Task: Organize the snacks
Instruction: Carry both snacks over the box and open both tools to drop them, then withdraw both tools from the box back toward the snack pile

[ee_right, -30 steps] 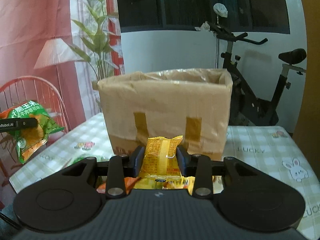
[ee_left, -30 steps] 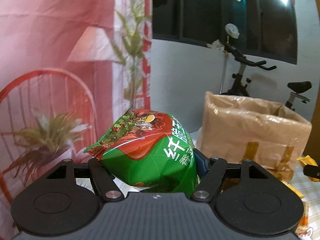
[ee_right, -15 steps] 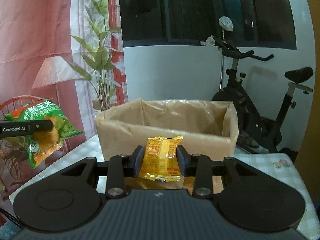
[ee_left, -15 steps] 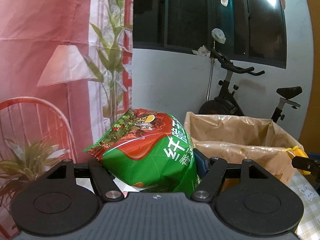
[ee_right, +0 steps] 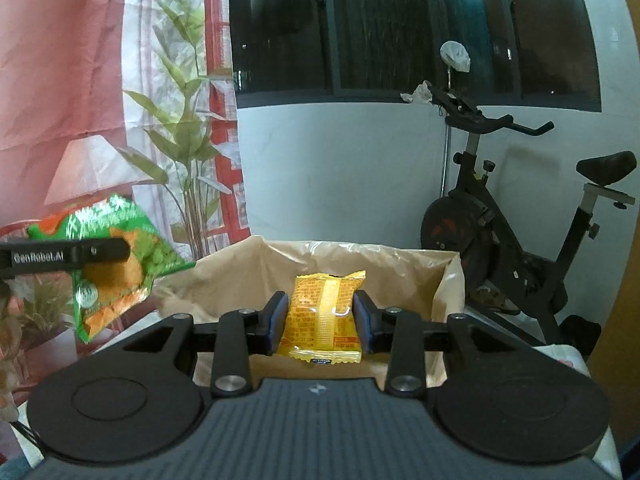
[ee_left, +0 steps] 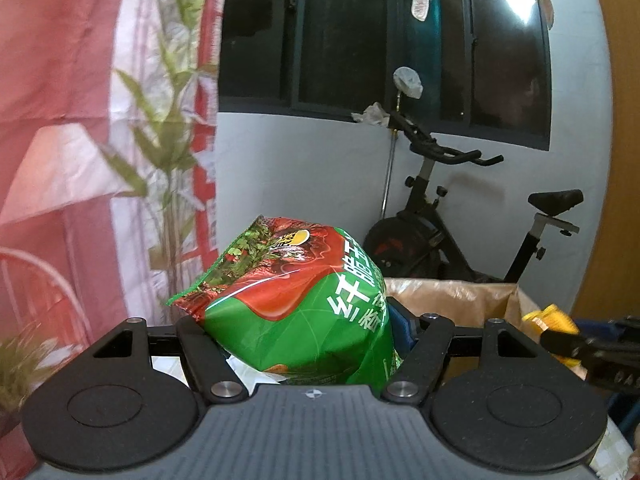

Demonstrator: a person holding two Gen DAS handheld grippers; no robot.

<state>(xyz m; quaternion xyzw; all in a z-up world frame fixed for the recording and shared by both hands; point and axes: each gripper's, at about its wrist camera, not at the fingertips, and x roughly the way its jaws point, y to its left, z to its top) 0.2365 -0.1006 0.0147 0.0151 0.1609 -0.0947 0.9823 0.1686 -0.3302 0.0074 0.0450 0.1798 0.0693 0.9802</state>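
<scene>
Green snack bag (ee_left: 296, 308) and yellow packet (ee_right: 323, 318) clamped above a cardboard box (ee_right: 400, 258).
Left gripper (ee_left: 304, 334) pinches the bag wide, right gripper (ee_right: 320, 316) the packet narrowly; only the right view reads "GenRobot.AI".

Pretty dim indoor light with a warm cast. The dark window (ee_left: 400, 48) shows night outside, with one white lamp glare (ee_left: 520, 8) reflected top right. Heavy fisheye bending at the corners, and the green bag (ee_right: 116, 256) on the left is smeared with motion blur.
</scene>
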